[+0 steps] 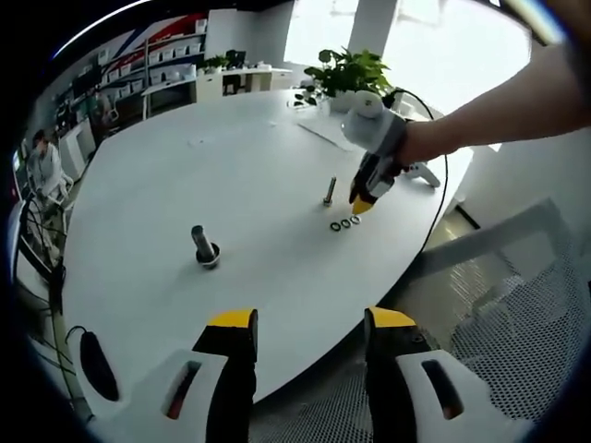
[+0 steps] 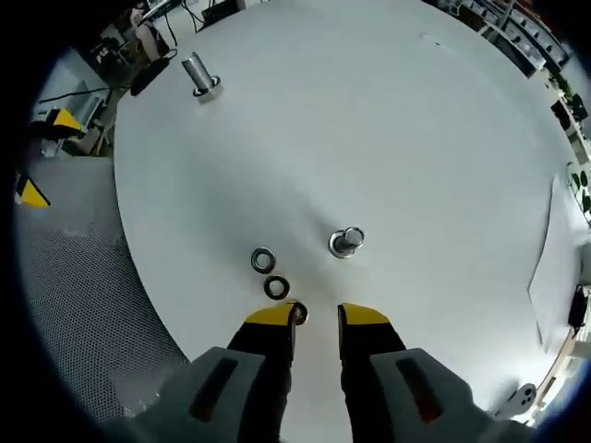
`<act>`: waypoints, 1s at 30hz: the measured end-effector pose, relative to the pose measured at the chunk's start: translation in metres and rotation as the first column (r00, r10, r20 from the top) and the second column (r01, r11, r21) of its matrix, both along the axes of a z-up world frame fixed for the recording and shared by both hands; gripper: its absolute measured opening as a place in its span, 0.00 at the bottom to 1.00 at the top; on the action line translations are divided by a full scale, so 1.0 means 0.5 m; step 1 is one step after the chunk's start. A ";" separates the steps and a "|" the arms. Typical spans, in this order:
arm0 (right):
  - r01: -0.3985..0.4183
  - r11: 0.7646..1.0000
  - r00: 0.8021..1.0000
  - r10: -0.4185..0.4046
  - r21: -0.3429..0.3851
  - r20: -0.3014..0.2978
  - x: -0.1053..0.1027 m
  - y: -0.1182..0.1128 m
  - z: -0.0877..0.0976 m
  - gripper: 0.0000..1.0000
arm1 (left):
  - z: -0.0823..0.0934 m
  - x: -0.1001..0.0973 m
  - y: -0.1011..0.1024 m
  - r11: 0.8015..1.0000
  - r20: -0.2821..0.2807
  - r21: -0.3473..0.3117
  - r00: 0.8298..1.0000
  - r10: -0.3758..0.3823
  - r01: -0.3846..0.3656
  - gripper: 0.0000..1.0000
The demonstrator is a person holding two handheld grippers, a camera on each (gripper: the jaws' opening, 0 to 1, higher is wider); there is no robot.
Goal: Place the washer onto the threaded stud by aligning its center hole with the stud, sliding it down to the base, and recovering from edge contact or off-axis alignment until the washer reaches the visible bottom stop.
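A short threaded stud (image 2: pixel 347 242) stands upright on the white table (image 2: pixel 369 111), also seen as the stud (image 1: pixel 330 191). Three small washers (image 1: pixel 345 223) lie in a row beside it. In the right gripper view, two washers (image 2: pixel 263 259) (image 2: pixel 276 287) lie flat and the third washer (image 2: pixel 297 312) is half hidden at my left jaw tip. My right gripper (image 2: pixel 317 318) hovers just short of the stud, open, with nothing between its jaws. A hand holds this right gripper (image 1: pixel 362 203) above the washers. My left gripper (image 1: pixel 312 323) is open at the table's near edge.
A larger dark stud (image 1: pixel 204 247) with a ring at its base stands left of centre, the same stud (image 2: pixel 199 76). A potted plant (image 1: pixel 349 74) and a paper sheet (image 1: pixel 323 129) sit at the far side. A black mouse (image 1: pixel 92 365) lies near the edge. Mesh chair (image 1: pixel 517 305) on the right.
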State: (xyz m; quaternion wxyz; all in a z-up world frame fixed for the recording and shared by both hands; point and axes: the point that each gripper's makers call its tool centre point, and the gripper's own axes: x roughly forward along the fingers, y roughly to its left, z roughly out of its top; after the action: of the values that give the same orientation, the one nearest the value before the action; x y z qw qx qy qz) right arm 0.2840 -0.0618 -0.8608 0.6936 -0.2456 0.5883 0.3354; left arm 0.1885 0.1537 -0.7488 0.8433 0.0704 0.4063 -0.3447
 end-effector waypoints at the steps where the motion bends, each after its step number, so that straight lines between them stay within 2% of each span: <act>1: -0.005 1.000 1.000 0.005 0.005 0.001 -0.004 0.003 0.001 0.20 | 0.000 0.000 0.000 1.000 0.001 -0.001 1.000 0.000 0.000 0.45; 3: -0.003 1.000 1.000 0.003 0.030 -0.003 -0.015 0.012 0.002 0.20 | 0.001 0.000 0.000 1.000 0.002 -0.001 1.000 0.000 0.000 0.45; 6: -0.019 1.000 1.000 0.019 0.014 -0.005 -0.026 0.010 -0.004 0.22 | 0.000 0.000 -0.001 1.000 0.002 0.001 1.000 -0.003 0.003 0.45; 22: -0.035 0.999 0.999 0.035 -0.009 0.005 -0.023 0.014 -0.015 0.21 | 0.000 -0.002 0.001 1.000 0.003 0.007 1.000 -0.008 0.008 0.44; 23: -0.043 0.999 0.999 0.044 -0.015 0.007 -0.022 0.012 -0.015 0.20 | -0.001 -0.002 0.000 1.000 0.003 0.009 1.000 -0.010 0.010 0.44; 27: -0.171 0.981 0.985 0.173 -0.087 0.021 -0.022 0.008 -0.017 0.17 | -0.002 -0.003 0.000 1.000 0.000 0.012 1.000 -0.009 0.009 0.44; 30: -0.144 0.985 0.990 0.144 -0.090 -0.006 -0.018 0.010 -0.018 0.17 | -0.003 -0.002 -0.001 1.000 -0.001 0.009 1.000 -0.010 0.010 0.44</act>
State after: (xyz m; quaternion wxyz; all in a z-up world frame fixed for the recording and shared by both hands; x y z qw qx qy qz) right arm 0.2748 -0.0566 -0.8700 0.6559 -0.3186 0.5834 0.3575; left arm 0.1874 0.1534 -0.7501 0.8410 0.0760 0.4080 -0.3472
